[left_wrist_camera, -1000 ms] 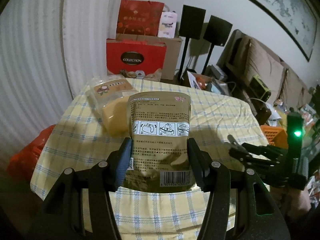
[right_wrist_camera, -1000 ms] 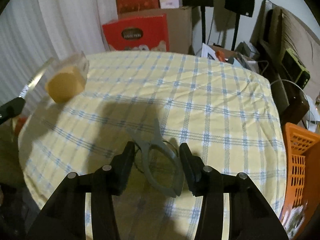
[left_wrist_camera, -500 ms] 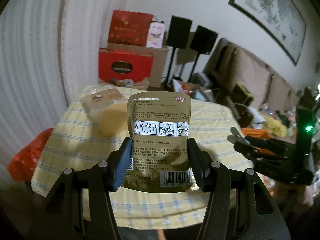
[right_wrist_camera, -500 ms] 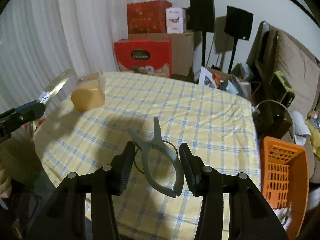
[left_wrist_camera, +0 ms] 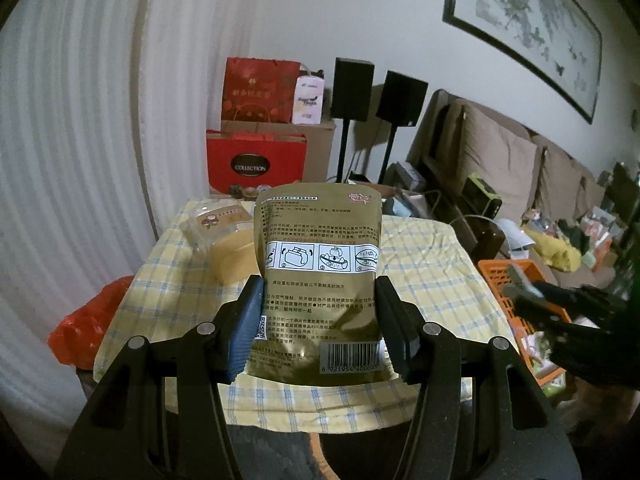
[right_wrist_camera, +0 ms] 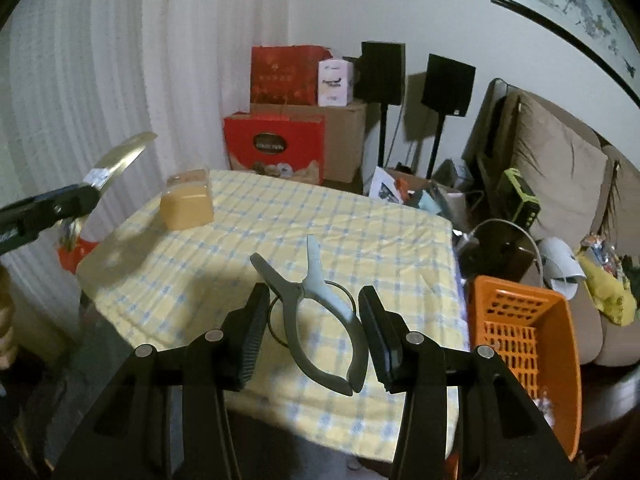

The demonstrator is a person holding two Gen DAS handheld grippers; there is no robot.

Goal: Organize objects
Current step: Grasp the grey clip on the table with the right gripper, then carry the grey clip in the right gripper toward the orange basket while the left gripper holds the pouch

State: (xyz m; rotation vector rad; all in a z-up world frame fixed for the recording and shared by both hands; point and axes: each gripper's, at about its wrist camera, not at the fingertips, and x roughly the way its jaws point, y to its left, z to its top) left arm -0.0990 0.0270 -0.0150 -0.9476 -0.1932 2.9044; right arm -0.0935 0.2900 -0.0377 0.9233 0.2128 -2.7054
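Left gripper (left_wrist_camera: pixel 318 316) jaws clamp gold pouch (left_wrist_camera: pixel 318 280) upright; right gripper (right_wrist_camera: pixel 314 328) jaws pinch grey clip (right_wrist_camera: pixel 316 312).

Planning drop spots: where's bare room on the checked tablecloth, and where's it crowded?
Only the clear food box sits on the tablecloth, at its far-left corner; the middle, right side and near edge are bare. Crowded: the floor right of the table, around the orange basket.
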